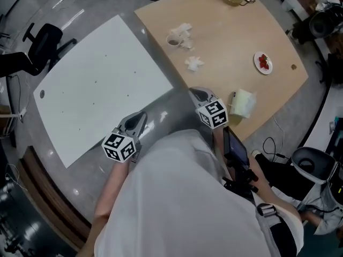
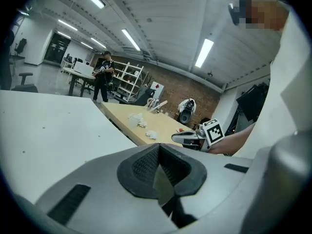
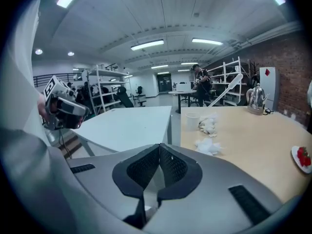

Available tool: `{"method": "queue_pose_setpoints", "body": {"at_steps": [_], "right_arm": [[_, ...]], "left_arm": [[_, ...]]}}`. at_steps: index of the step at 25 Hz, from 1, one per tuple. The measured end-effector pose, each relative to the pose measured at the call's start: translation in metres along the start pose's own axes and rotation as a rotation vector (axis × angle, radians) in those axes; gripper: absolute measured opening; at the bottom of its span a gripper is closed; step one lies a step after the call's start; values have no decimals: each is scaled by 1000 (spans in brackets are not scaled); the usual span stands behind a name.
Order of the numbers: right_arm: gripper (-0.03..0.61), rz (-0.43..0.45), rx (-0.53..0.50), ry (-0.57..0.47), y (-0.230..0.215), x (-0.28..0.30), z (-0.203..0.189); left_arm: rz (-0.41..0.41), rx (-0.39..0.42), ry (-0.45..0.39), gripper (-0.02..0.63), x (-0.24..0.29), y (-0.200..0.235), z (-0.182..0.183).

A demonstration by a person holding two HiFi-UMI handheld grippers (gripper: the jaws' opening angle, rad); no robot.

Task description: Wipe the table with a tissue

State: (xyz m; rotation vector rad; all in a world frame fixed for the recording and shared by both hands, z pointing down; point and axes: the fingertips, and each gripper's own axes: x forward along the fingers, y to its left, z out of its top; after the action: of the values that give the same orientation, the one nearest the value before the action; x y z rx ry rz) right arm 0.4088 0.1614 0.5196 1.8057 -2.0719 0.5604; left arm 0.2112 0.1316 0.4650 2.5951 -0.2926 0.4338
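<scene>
Overhead, a wooden table (image 1: pixel 225 36) stands corner to corner with a white table (image 1: pixel 96 84) on a glossy grey floor (image 1: pixel 64 7), with black office chairs at the edges of the room. The nearer tissue (image 1: pixel 194 63) lies loose on the wood, towards the side facing the white table, well apart from both grippers. It is a crumpled wad about as wide as it is long, so no long axis or heading can be read from it. More crumpled tissues (image 1: pixel 184 33) sit further along, touching or just beside a small cup (image 1: pixel 172 40). The left gripper (image 1: pixel 140 116) is held over the floor at the white table's near edge, and the right gripper (image 1: pixel 196 93) at the near edge of the wooden table. Each gripper view shows its own jaws closed together with nothing between them. Only the head view shows a pale bundle (image 1: pixel 243 103) at the wooden table's near edge. The left gripper view adds a brick back wall (image 2: pixel 185 89), shelving and a person standing at the far end. The right gripper view adds ceiling strip lights (image 3: pixel 146 45), a kettle (image 3: pixel 256 99) and a plate of red fruit (image 3: pixel 302 158) at the frame's right edge.
</scene>
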Motion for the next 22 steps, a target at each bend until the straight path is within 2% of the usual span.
{"method": "queue_pose_setpoints", "body": {"at_steps": [5, 12, 19, 20, 22], "right_arm": [[17, -55, -99, 75, -39, 28, -10], [17, -53, -193, 201, -74, 65, -19], [21, -142, -246, 284, -103, 97, -24], [26, -148, -251, 294, -105, 101, -26], [122, -153, -261, 318, -108, 107, -31]], "left_arm": [[22, 7, 13, 6, 19, 8, 14], [72, -12, 13, 6, 34, 27, 28], [118, -35, -7, 6, 41, 49, 44], [126, -38, -10, 6, 41, 52, 46], [142, -48, -21, 6, 41, 59, 50]]}}
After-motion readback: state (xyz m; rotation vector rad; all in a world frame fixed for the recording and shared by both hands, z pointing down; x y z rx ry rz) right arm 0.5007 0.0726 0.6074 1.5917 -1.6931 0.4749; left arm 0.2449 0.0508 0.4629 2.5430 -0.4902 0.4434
